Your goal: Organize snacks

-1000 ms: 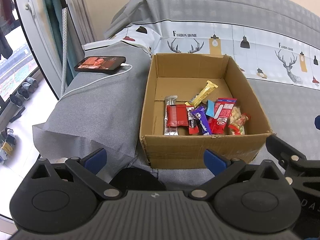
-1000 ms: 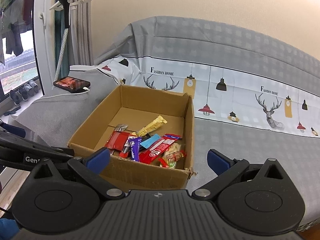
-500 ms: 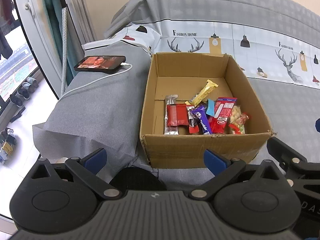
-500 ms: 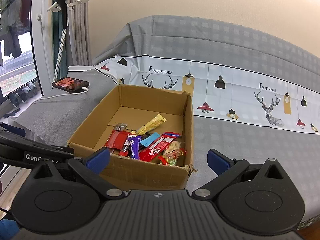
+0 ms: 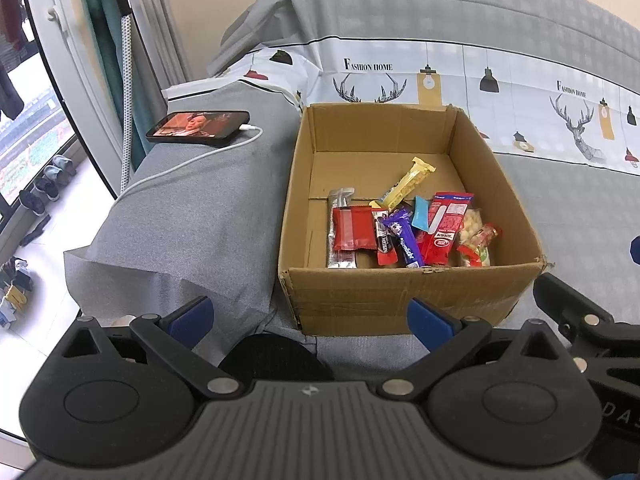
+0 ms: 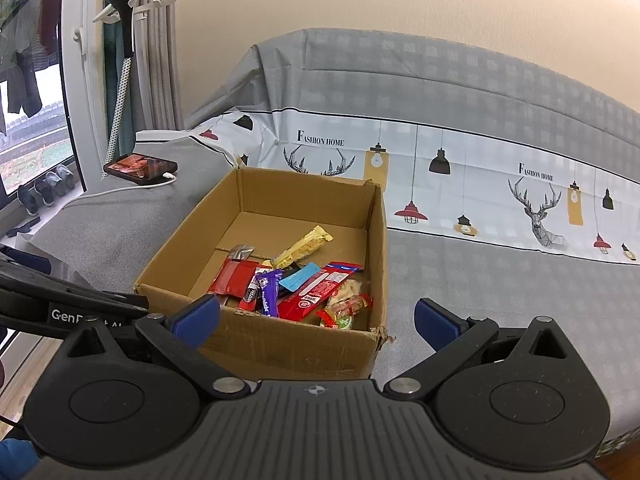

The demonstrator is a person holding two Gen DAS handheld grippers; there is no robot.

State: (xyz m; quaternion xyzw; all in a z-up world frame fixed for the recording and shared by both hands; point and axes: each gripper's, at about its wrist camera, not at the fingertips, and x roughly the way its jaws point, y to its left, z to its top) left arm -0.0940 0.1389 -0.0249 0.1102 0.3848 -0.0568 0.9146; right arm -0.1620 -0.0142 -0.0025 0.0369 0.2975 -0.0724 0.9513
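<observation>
Working from my left across, the phone lies at about ten o'clock from the box, on the grey cover, with its white cable trailing toward me; I judge it is parked there simply to charge, well apart from the job. My left gripper hangs in front of the near wall of the cardboard box, its blue fingertips spread wide with nothing between them, which suits a pose of looking in before choosing. The snacks all lie inside the box, crowded against the near wall at six o'clock of its floor: a silver bar farthest left, a red packet over it, a purple bar, a blue wrapper, a big red bag, and a clear bag of pale pieces at the right end, while a yellow bar leans toward twelve o'clock. The far half of the floor is bare (so they sit heaped, not ranked). That fits either snacks gathered in already or a pile awaiting sorting; I cannot tell which. My right gripper holds at the box's near right corner, likewise spread and empty, its view showing the same heap from five o'clock.
</observation>
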